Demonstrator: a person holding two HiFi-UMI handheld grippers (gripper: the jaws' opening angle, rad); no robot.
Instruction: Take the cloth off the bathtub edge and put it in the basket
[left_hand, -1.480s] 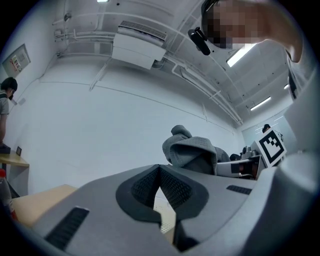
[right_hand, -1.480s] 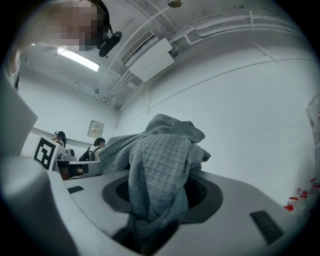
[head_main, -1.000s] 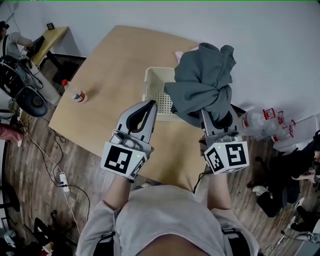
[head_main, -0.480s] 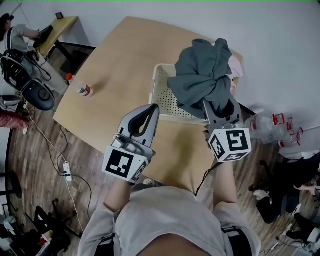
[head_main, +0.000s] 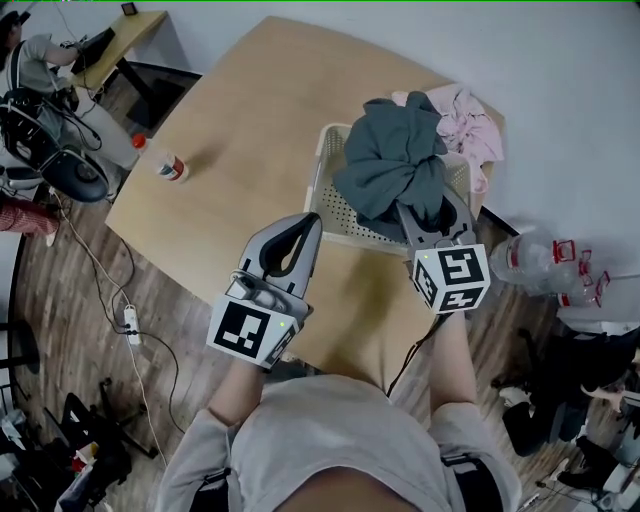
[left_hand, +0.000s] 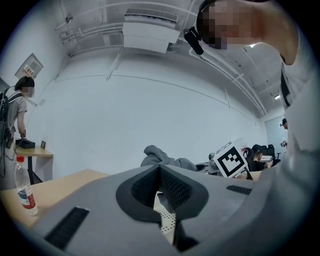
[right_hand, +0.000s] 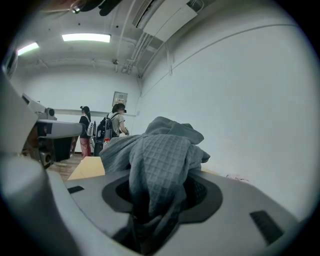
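A grey waffle-weave cloth (head_main: 395, 165) hangs bunched over the cream perforated basket (head_main: 326, 205) in the head view. My right gripper (head_main: 428, 208) is shut on the cloth (right_hand: 160, 165), whose folds fill the space between the jaws in the right gripper view. My left gripper (head_main: 303, 226) hovers over the table just left of the basket's near corner, its jaws shut with nothing in them. In the left gripper view, the left gripper (left_hand: 160, 172) has the cloth (left_hand: 165, 159) lying beyond its closed tips, beside the right gripper's marker cube (left_hand: 231, 159).
The basket stands on a wooden table (head_main: 240, 140). A pink cloth (head_main: 465, 120) lies behind the basket at the table's far right corner. A plastic bottle (head_main: 170, 167) stands at the left part of the table. Clear bottles (head_main: 540, 262) lie on the floor at right.
The right gripper has carried the grey cloth down toward the basket, so it hangs lower over it. The left gripper has stayed shut beside the basket.
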